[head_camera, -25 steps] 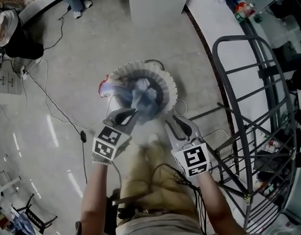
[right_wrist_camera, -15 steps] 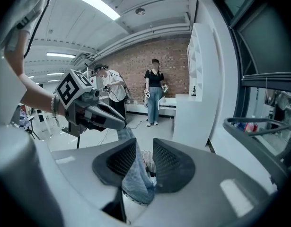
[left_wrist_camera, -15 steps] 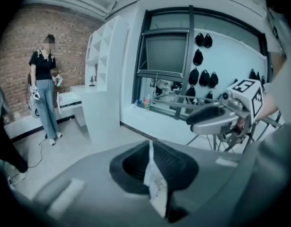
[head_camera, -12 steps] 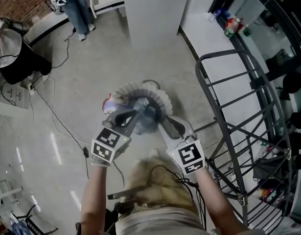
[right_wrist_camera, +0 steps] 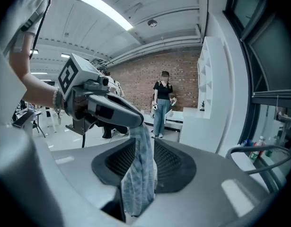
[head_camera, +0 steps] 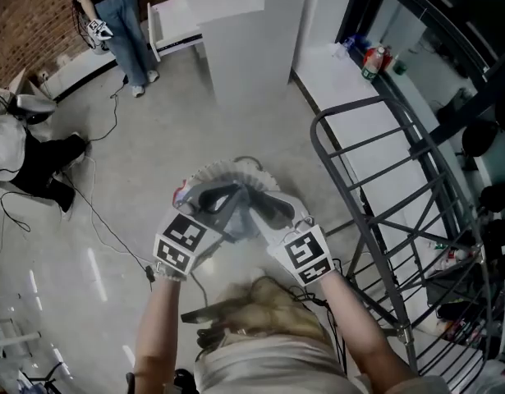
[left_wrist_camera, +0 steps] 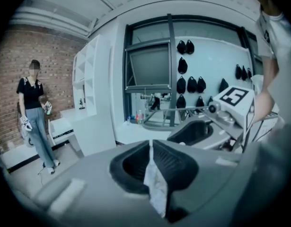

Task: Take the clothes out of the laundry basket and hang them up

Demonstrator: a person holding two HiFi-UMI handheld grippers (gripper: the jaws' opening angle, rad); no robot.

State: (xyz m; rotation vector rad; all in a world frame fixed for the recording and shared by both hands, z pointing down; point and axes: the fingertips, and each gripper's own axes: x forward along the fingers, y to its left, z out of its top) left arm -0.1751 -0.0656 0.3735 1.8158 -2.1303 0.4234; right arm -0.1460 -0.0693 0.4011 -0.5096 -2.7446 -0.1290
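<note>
While the head camera looks steeply down, both grippers sit close together right above the round white pleated laundry basket point(head_camera: 236, 169), which stands on the grey concrete floor point(head_camera: 153, 121). The left gripper point(head_camera: 223, 199) has its jaws pressed tight together on a thin edge of the blue-grey patterned cloth point(right_wrist_camera: 138, 174). In its own view you only get a pale sliver of fabric pinched in the seam between the pads.

The right gripper point(head_camera: 264, 206) is just beside it, tips nearly meeting. Its jaws are opening, with a bunched strip of that same cloth hanging down through the gap. Looks loose to me, not really clamped, though the fabric pretty much fills the space between the pads.

So the garment hangs from the left gripper's tips, runs down through the right one's jaws and dangles over the basket. Can't tell whether its bottom end is still inside the basket, since the grippers cover that bit.

A dark metal tube drying rack point(head_camera: 344, 107) stands on the person's right, near the basket but not touching it. Beyond the basket there's a tall white cabinet point(head_camera: 236, 39). Well away from all this, a person in a dark top and blue jeans point(head_camera: 112, 15) stands by the red brick wall point(right_wrist_camera: 136, 79).
</note>
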